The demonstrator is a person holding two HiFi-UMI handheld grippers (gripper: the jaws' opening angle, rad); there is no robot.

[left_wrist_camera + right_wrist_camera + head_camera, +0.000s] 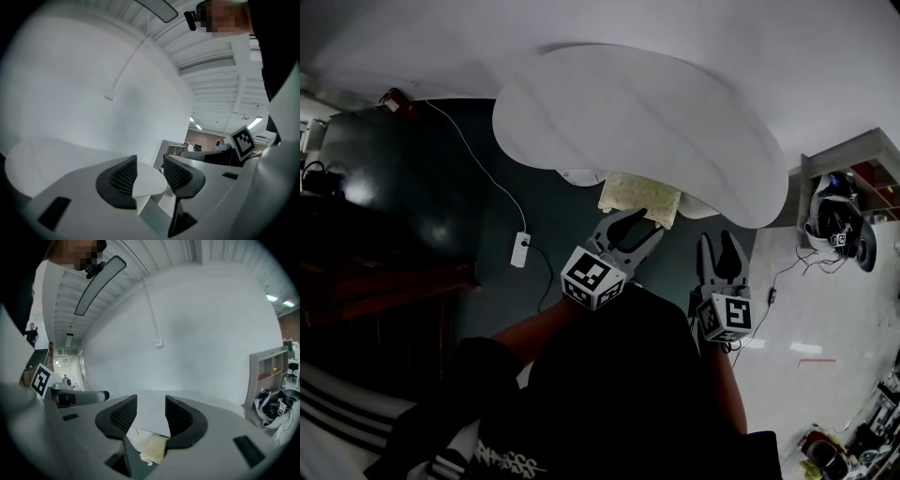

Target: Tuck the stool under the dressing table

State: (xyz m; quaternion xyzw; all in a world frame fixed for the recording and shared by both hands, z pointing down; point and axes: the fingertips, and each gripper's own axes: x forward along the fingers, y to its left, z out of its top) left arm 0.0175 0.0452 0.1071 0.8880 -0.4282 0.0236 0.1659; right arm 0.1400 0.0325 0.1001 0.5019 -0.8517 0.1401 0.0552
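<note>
The dressing table point(637, 131) has a white, curved top and stands against a white wall. A stool with a cream cushion point(639, 199) sits mostly under its front edge; only the near part of the cushion shows. My left gripper point(639, 225) hovers open just in front of the cushion, nothing between its fingers. Beside it to the right, my right gripper point(719, 242) is open and empty too. In the left gripper view the left gripper point(150, 161) points over the table top point(70, 154). The right gripper point(151, 401) frames the table edge, with the cushion point(152, 448) below.
A white power strip point(520, 249) with its cable lies on the dark green floor left of the table. Dark furniture point(375, 187) fills the left side. An open shelf point(853, 155) with dark gear point(839, 225) in front of it stands at the right, on a pale floor.
</note>
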